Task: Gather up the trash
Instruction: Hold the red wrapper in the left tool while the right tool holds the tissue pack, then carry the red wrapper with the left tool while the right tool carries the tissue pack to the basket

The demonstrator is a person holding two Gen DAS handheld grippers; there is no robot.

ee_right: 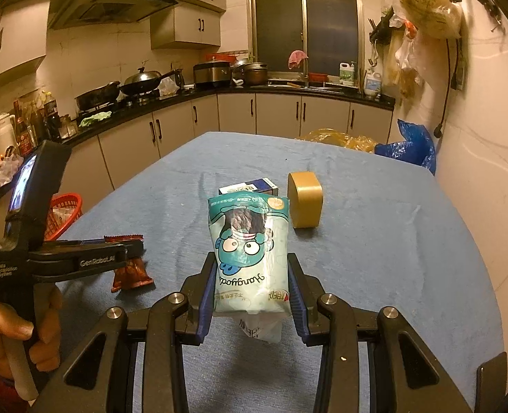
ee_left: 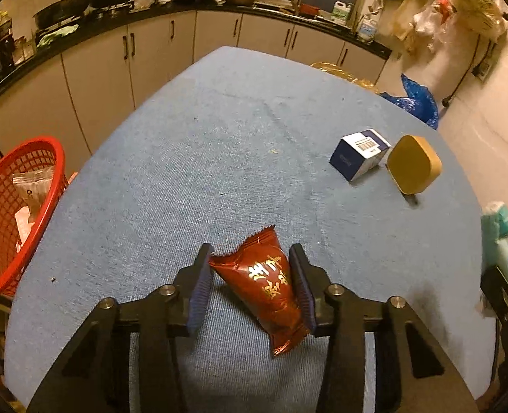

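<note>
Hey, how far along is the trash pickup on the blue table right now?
Done: the red mesh basket already holds some clear packaging. In hand: the right tongs grip a teal cartoon snack bag; the left tongs pinch a dark red foil wrapper. Left: a navy and white carton and a gold rounded box on the table.
</note>
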